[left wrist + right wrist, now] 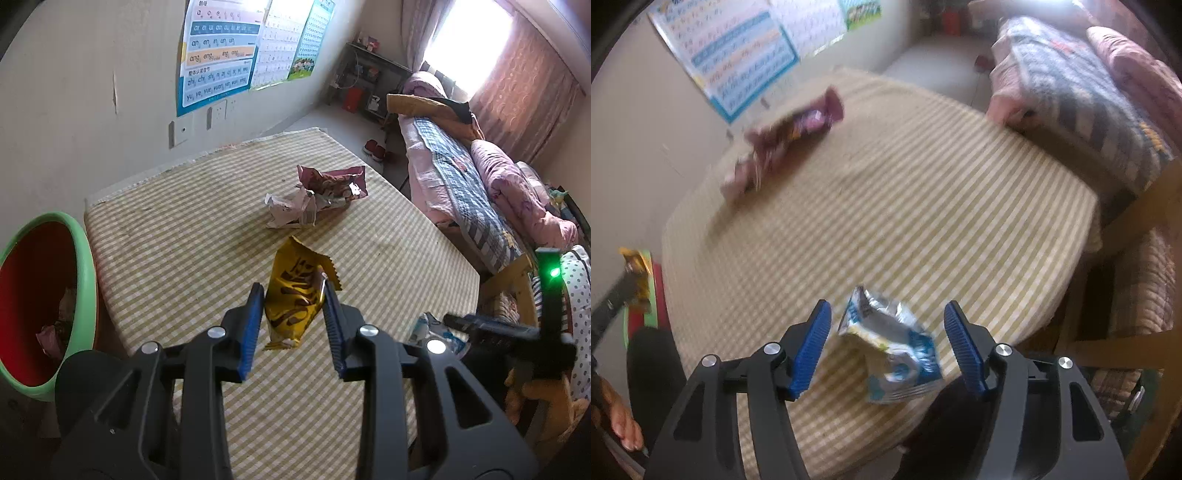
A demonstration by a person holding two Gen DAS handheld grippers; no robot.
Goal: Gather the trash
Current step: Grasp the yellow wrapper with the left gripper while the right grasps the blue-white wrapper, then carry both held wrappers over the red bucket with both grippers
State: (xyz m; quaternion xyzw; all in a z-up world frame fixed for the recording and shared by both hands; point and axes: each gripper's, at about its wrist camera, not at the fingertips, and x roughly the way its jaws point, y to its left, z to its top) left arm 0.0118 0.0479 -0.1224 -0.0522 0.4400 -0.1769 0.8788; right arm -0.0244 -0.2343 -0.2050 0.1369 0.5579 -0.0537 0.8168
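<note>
My left gripper (291, 284) is shut on a yellow and brown snack wrapper (291, 317), held above the checked tablecloth (184, 229). In the right wrist view the same yellow wrapper (635, 264) hangs by the rim of the bin (646, 258). My right gripper (887, 306) stands open, pointing steeply down. A crumpled blue and silver wrapper (892, 350) lies between its fingers near the table's front edge, and the pads do not touch it. Farther back lie a maroon wrapper (334, 181) and crumpled pale paper (288, 212).
A green-rimmed bin with a red inside (86, 280) stands at the table's left edge and holds some scraps. The wall with posters (218, 55) runs behind the table. A bed with quilts (461, 177) and a wooden chair (1126, 332) stand to the right.
</note>
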